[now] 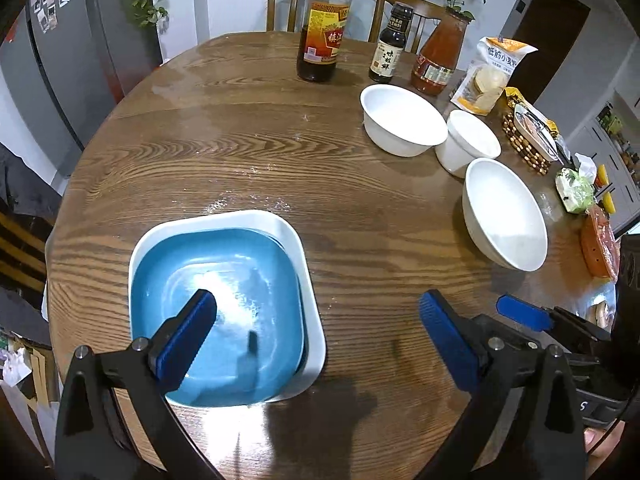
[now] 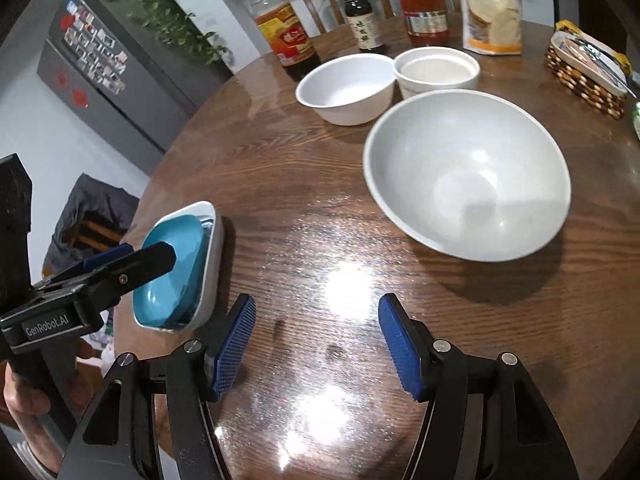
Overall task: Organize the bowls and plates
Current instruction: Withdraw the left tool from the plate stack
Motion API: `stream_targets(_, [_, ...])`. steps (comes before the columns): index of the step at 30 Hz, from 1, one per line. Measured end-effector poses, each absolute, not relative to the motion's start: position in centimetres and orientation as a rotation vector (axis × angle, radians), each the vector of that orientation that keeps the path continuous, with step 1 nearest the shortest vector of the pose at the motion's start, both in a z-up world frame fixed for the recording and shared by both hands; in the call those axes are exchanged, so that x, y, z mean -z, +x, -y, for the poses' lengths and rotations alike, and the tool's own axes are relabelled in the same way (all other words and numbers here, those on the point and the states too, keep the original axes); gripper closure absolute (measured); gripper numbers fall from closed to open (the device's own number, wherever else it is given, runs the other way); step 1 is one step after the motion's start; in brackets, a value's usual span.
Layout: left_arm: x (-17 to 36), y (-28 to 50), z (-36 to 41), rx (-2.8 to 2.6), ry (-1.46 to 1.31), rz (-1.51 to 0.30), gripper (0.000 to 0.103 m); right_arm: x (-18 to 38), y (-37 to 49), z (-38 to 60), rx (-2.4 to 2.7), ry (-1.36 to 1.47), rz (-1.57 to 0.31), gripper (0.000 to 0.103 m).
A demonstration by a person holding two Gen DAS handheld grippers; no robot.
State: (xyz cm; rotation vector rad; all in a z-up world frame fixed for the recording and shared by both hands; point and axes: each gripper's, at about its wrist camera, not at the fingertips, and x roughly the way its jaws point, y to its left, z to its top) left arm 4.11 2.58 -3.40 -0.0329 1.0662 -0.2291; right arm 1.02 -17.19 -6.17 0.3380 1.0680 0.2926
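Observation:
A blue square plate (image 1: 224, 308) lies stacked inside a white square plate (image 1: 304, 280) at the near left of the round wooden table (image 1: 280, 152); the stack also shows in the right wrist view (image 2: 176, 276). My left gripper (image 1: 320, 328) is open and empty, its left finger above the blue plate. Three white bowls stand at the right: a large one (image 2: 468, 172), a medium one (image 2: 346, 88) and a small deep one (image 2: 436, 70). My right gripper (image 2: 316, 344) is open and empty above bare table, just short of the large bowl.
At the far side stand a vinegar bottle (image 1: 322, 28), a soy sauce bottle (image 1: 390, 46), a red sauce bottle (image 1: 440, 56) and a cracker bag (image 1: 490, 74). A woven basket (image 2: 588, 68) sits far right. A fridge (image 1: 60, 52) is beyond the left table edge.

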Motion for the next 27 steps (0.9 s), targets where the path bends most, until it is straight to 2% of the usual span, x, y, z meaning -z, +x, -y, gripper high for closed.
stream_targets(13, [4.6,4.8,-1.3,0.216,-0.017,-1.111,0.001,6.1,-0.2,19.2,-0.272,0.359,-1.056,0.038])
stream_targets(27, [3.7,4.4,2.0,0.156,-0.081,-1.112,0.001,4.7,0.2,23.8,-0.294,0.347,-1.034,0.038])
